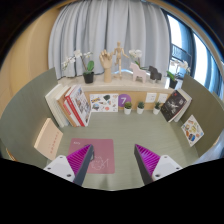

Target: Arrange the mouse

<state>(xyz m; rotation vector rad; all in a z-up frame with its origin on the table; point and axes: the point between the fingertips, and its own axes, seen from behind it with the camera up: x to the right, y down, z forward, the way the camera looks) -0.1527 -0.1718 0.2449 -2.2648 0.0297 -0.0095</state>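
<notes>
The claw (113, 163) hangs empty with fingers spread above the square pink mat (100, 152) on the pale green surface (150, 128); no mouse is visible, so locate it before descending squarely.

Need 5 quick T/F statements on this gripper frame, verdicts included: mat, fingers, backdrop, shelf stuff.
1. The gripper has its fingers apart with nothing held between them. True.
2. A pink rectangular mat lies on the table just ahead of the fingers. True.
3. A computer mouse sits on the pink mat. False: no mouse can be made out on it in this view.
4. Grey pleated curtains hang behind the table. True.
5. The wooden jointed mannequin figure lies flat on the mat. False: it stands upright on the white display shelf at the back, far beyond the fingers.
</notes>
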